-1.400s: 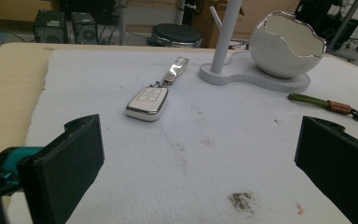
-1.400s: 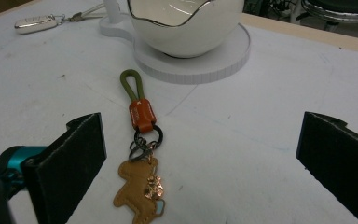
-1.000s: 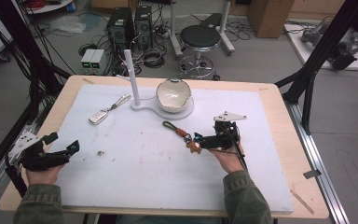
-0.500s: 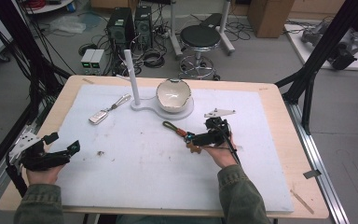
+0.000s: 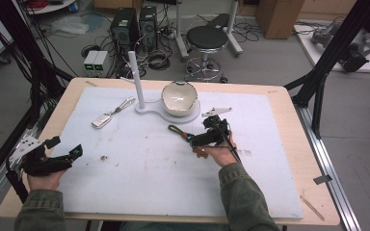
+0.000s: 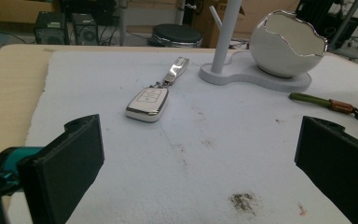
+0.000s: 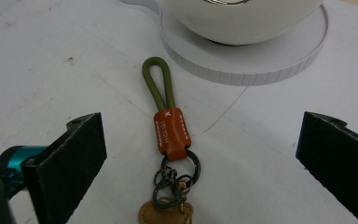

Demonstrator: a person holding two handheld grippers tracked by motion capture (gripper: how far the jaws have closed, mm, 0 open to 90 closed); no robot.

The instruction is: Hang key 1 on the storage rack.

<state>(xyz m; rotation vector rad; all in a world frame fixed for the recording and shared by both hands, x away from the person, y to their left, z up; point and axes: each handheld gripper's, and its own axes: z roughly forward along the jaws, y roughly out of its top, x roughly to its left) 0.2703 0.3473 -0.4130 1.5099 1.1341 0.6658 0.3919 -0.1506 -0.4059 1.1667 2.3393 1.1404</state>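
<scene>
Now right tool (image 5: 196, 140) has advanced over the keyring (image 7: 170, 130), jaws released astride it; grasp imminent; left tool (image 5: 62, 155) idle, released.

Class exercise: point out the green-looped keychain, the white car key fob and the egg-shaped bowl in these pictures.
green-looped keychain (image 7: 171, 133): right gripper view, on its orange leather tab.
white car key fob (image 6: 148, 103): left gripper view, on its flat top face.
egg-shaped bowl (image 5: 179, 96): high view, on its inner wall.
</scene>
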